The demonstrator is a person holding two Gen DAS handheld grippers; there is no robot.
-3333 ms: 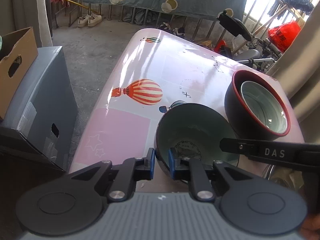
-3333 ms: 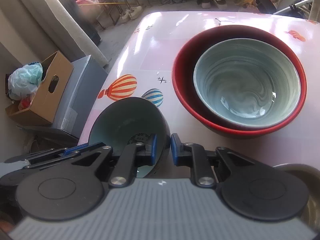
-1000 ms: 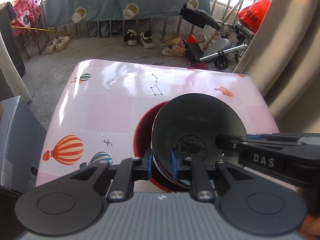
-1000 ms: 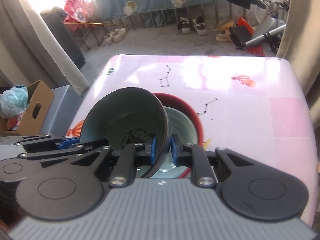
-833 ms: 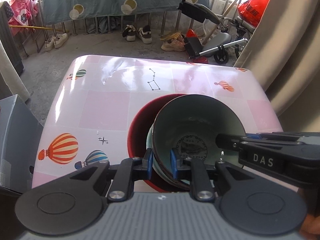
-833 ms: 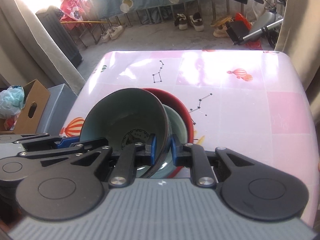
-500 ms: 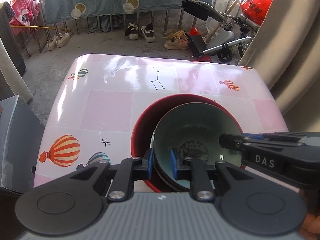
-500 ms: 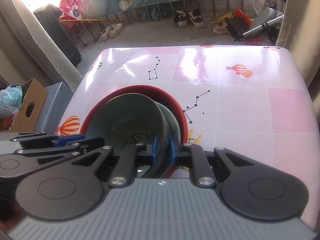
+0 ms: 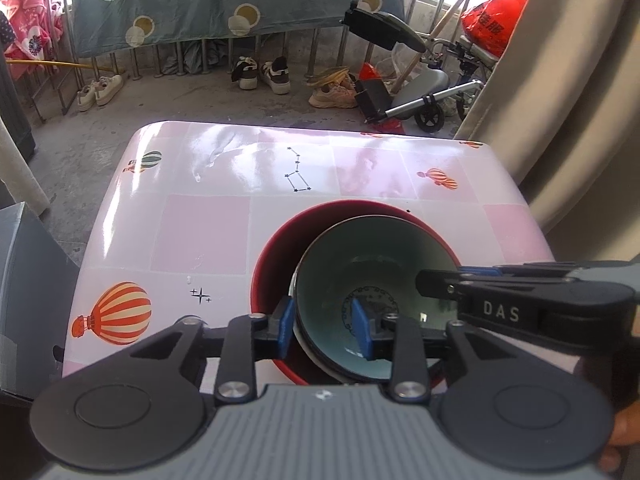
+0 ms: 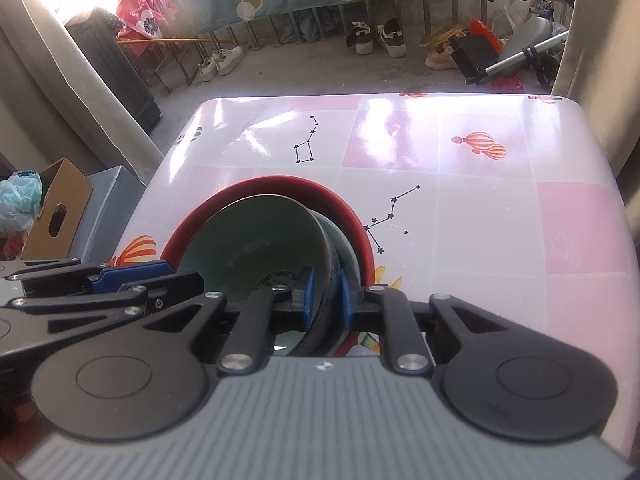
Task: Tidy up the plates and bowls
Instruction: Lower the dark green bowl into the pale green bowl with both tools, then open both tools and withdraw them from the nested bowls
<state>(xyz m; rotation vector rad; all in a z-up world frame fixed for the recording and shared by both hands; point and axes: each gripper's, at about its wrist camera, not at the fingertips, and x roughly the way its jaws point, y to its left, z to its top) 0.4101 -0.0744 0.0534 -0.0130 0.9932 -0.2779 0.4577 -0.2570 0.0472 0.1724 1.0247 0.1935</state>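
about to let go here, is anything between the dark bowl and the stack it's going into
Nothing visible. The dark bowl already sits inside the red bowl, on the pale bowl nested there. The left gripper has opened around its near rim; the right gripper pinches the rim.

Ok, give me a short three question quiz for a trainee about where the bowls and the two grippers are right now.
1. True or false: the dark bowl sits inside the red bowl.
2. Which gripper has opened wide around the dark bowl's rim? A) left gripper B) right gripper
3. Fill in: the bowls rest on a pink table printed with hot-air ______.

Key: 1 true; a pale bowl lies between them. 2 A; the right gripper's jaws stand close on the rim. 3 balloons.
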